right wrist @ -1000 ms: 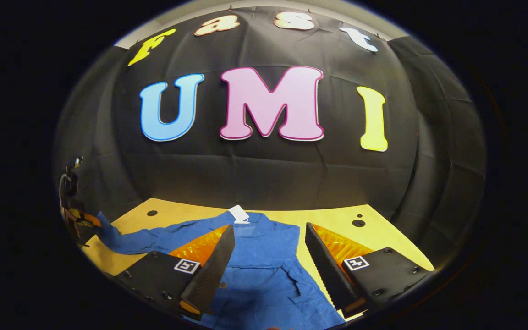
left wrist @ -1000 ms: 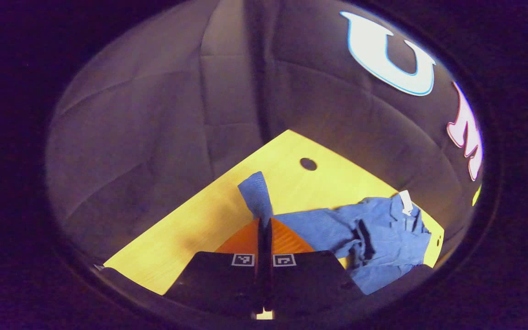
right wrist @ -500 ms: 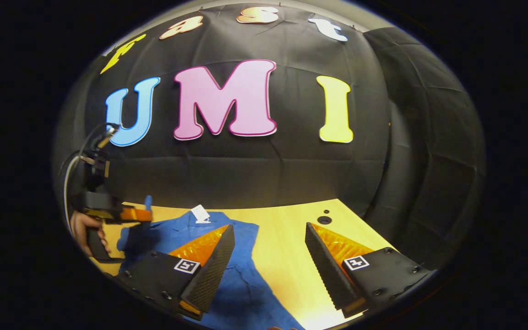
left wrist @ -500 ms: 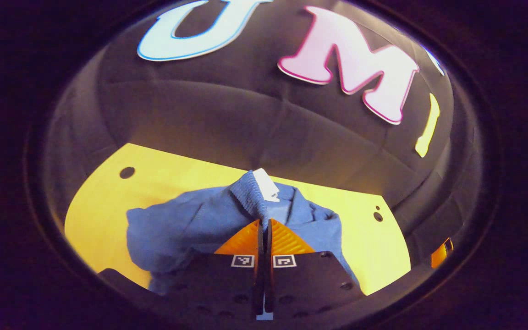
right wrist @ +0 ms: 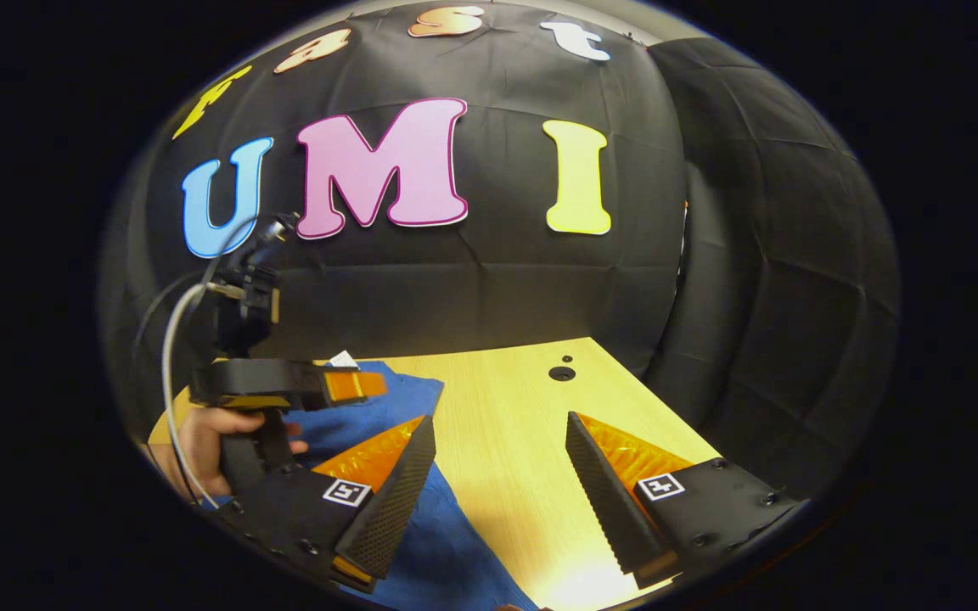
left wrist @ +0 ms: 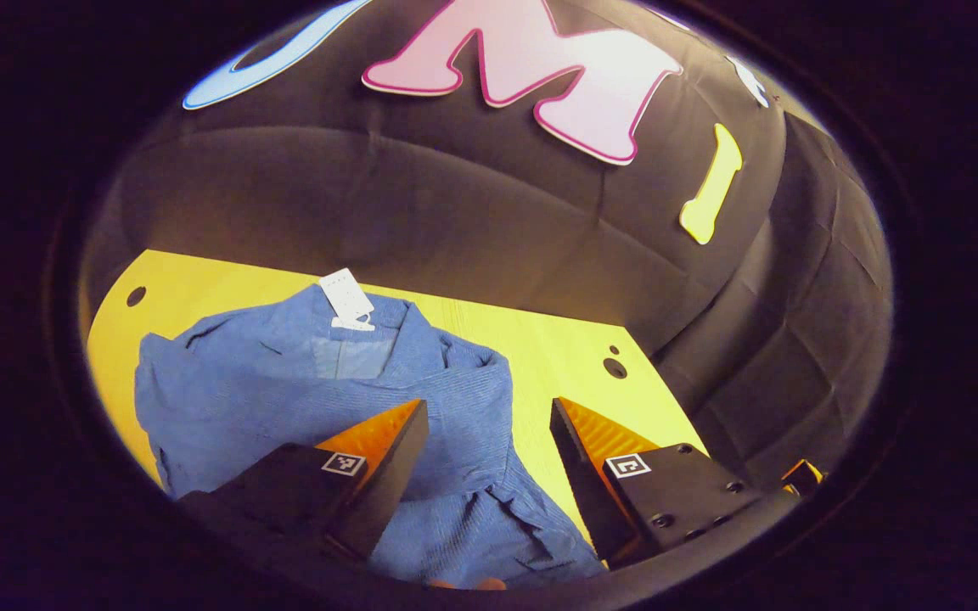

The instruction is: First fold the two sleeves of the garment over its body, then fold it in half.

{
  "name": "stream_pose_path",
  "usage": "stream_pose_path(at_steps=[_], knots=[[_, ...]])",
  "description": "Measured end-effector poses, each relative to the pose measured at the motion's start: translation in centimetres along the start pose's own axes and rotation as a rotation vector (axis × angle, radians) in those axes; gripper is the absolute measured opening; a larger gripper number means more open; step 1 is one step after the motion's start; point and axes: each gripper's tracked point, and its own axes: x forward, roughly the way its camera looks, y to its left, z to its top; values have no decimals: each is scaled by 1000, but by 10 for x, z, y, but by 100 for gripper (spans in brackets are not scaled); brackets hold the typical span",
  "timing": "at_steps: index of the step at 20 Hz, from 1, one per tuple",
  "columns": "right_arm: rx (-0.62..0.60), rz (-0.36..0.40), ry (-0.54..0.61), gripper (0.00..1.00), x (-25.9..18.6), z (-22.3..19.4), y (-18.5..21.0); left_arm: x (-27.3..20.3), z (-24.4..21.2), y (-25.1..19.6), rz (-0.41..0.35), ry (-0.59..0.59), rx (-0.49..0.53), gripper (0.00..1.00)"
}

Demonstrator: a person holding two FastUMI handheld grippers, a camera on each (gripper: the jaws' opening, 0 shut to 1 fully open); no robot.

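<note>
Lying on yellow table (left wrist: 574,356): blue garment (left wrist: 302,399).

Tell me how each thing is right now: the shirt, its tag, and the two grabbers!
shirt: lying rumpled on the table, one sleeve folded over its body.
tag: at the collar, lying flat on the shirt.
left hand-held gripper: open, holding nothing, above the shirt.
right hand-held gripper: open, holding nothing, above the shirt's edge and bare table.
</note>
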Motion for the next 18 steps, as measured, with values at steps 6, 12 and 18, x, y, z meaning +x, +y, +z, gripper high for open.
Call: stream_pose_path(at_steps=[6,12,18], knots=[[23,-8,112,98,-44,-45,3,-176,-63,72,135,-60,141,85],[-81,-44,415,98,-90,-157,-1,-271,-217,156,314,266,34,85],[-90,-67,748,100,-107,-254,-7,-293,-305,188,449,497,-63,85]])
